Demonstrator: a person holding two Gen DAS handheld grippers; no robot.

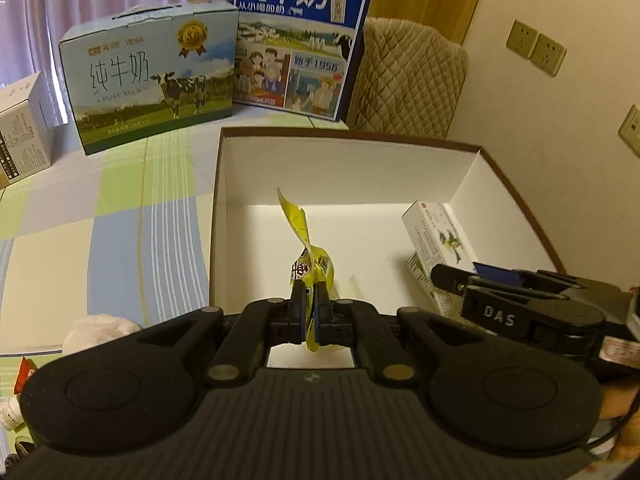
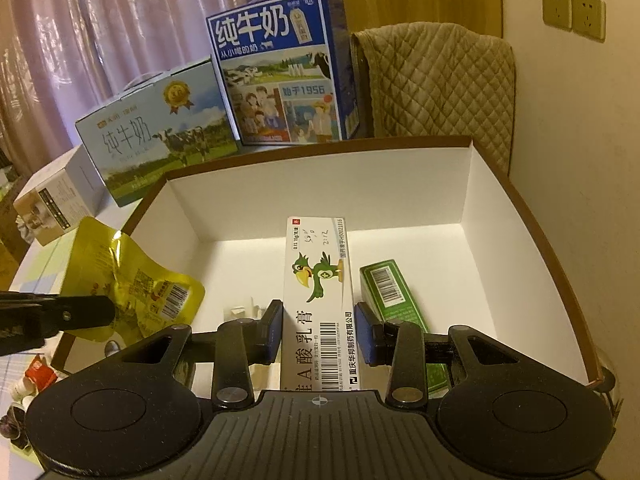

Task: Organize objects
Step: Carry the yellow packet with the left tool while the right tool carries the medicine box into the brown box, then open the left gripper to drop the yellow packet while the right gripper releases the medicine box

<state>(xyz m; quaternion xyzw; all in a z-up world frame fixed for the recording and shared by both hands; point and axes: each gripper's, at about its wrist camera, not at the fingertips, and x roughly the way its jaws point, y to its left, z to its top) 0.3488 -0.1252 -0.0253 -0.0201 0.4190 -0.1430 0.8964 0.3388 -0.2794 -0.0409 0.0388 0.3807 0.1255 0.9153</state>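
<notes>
Clearly, the left gripper is clamped on a yellow foil pouch: its jaws are drawn nearly together, with only the thin pouch pinched edge-on between the blue pads. The pouch is held upright, its twisted top standing ahead of the jaws and a short tail hanging below them. It is carried over the near edge of an open white box with a brown rim, which is set on a counter covered in a green, blue and cream checked cloth.

The right gripper is seen with its jaws set moderately wide around a long white ointment carton printed with a green parrot. The left pad is pressed against the carton's edge; at the right pad contact cannot be confirmed, though the carton appears to be held lengthwise between them, pointing forward over the box floor. Just to the right of the jaws, a green carton with a barcode is lying inside the box, partly hidden under the right finger. In the right wrist view the pouch and the tip of the left gripper are seen to the left of the jaws, at the box's left wall.

Well ahead of both jaws, beyond the box, a pale blue milk case and a taller dark blue milk case are standing on the counter.
</notes>
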